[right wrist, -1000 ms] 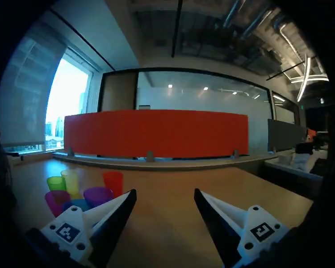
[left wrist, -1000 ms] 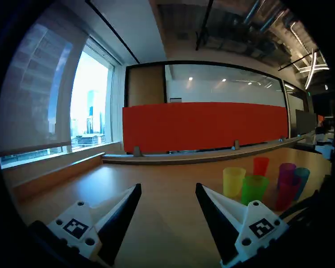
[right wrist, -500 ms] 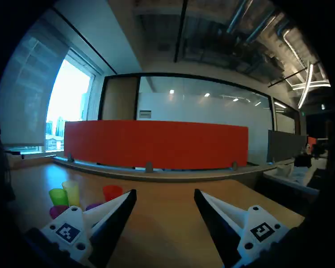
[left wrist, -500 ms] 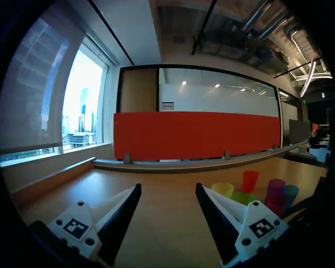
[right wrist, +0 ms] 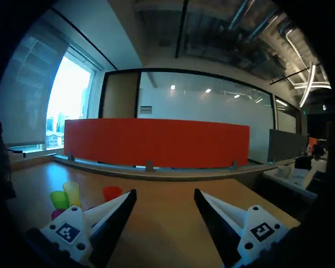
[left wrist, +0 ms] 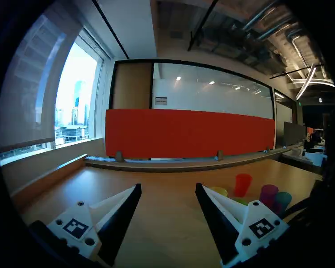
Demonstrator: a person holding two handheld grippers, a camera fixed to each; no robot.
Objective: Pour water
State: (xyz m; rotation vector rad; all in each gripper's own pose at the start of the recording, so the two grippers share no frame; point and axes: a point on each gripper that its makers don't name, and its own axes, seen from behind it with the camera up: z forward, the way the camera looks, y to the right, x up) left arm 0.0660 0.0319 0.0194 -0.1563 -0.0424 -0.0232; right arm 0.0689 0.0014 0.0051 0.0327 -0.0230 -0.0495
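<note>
Several coloured plastic cups stand together on a wooden table (left wrist: 167,210). In the left gripper view they sit at the lower right: a red cup (left wrist: 242,184), a purple cup (left wrist: 268,194), a teal cup (left wrist: 283,201) and a yellow cup (left wrist: 219,191) partly behind my right finger. My left gripper (left wrist: 167,196) is open and empty. In the right gripper view the cups are at the lower left: a green cup (right wrist: 59,199), a yellow cup (right wrist: 71,192) and a red cup (right wrist: 111,193). My right gripper (right wrist: 164,198) is open with nothing between its fingers.
A long red partition (left wrist: 190,133) runs along the table's far edge, with a glass wall behind it. A bright window (left wrist: 71,107) and a wooden sill lie to the left. Other desks (right wrist: 292,172) stand at the far right.
Both views have tilted upward, so the cups have sunk lower in the frames and are partly hidden behind the fingers. Both grippers stay open.
</note>
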